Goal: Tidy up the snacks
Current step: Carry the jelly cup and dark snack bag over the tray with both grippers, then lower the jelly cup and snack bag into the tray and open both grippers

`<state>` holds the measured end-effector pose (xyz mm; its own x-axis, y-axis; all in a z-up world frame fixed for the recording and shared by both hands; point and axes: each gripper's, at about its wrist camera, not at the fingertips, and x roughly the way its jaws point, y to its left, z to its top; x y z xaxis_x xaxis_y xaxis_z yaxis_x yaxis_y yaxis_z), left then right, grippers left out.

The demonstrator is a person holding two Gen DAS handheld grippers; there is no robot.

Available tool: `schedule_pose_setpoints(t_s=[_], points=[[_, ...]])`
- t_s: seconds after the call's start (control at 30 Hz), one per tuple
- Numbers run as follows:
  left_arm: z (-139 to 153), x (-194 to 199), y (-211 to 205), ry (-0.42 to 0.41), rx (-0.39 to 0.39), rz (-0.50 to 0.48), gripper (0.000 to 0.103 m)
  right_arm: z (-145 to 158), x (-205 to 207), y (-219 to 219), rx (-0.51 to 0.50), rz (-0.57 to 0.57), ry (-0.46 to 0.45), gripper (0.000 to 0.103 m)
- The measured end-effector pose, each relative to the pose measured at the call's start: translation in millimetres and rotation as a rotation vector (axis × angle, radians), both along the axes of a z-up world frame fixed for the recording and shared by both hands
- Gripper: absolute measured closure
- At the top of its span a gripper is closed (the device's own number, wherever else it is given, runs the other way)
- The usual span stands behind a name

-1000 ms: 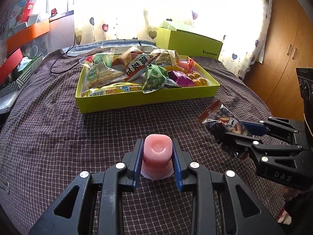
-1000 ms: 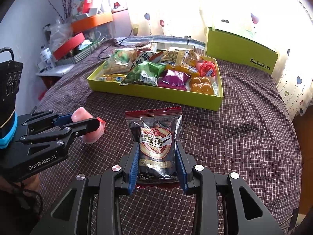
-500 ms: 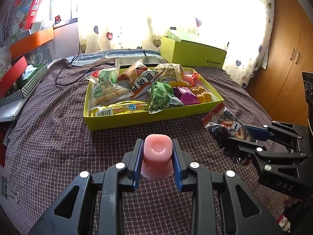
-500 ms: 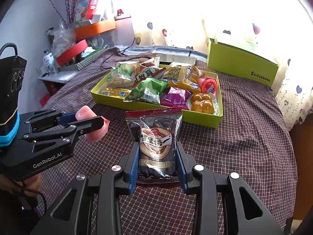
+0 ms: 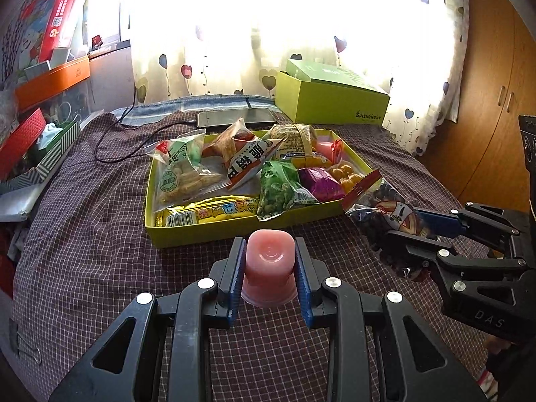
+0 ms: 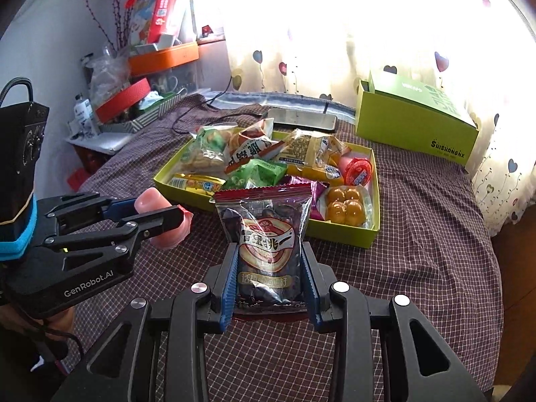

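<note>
Over the checked purple tablecloth, both loads have been carried nearer to the yellow-green cardboard tray. A pink jelly cup is clamped by the left gripper, a dark plum packet by the right gripper; placing seems next.

- A pale pink jelly cup sat between the blue-padded black fingers of the left gripper.
- The right gripper, also black with blue pads, gripped a dark snack bag with a red top edge and a red-and-gold emblem.
- A lime-green tray carried green, purple and yellow packets.
- The tablecloth showed a dark maroon check with fine white lines.
- A white curtain bore small hearts in several colours.
- A lime-green box stood behind.
</note>
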<state>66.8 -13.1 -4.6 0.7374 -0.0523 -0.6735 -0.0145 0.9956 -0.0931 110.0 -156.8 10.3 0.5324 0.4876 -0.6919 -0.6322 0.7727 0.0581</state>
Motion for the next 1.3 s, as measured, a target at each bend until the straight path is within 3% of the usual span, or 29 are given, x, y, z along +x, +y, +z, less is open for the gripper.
schedule_pose_setpoints(t_s=[0.83, 1.3], points=[[8.8, 52.1, 36.3, -0.031, -0.002, 0.046, 0.074, 3.5, 56.0, 15.4, 0.016, -0.039, -0.013, 0.070], [1.2, 96.6, 33.7, -0.012, 0.008, 0.003, 0.074, -7.1, 95.6, 37.4, 0.035, -0.052, 0.014, 0.070]])
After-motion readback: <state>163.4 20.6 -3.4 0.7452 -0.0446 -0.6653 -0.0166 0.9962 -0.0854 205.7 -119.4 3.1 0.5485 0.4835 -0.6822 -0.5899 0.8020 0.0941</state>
